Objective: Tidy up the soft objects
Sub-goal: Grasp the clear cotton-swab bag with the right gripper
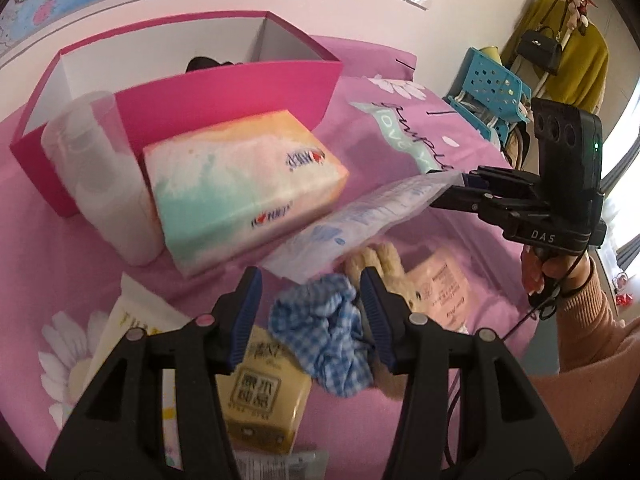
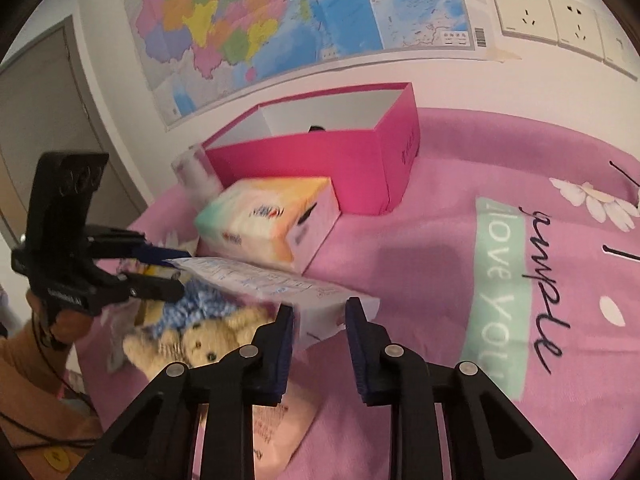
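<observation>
Behind left jaws, yellow packet (image 1: 264,392), unseen from right

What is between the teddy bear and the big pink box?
The pastel tissue pack lies between the teddy bear and the pink box, with a white-blue packet hanging above the bear. The right wrist view shows it best.

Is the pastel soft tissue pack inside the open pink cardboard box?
No, the tissue pack lies on the bedspread outside the box, beside its front wall.
</observation>
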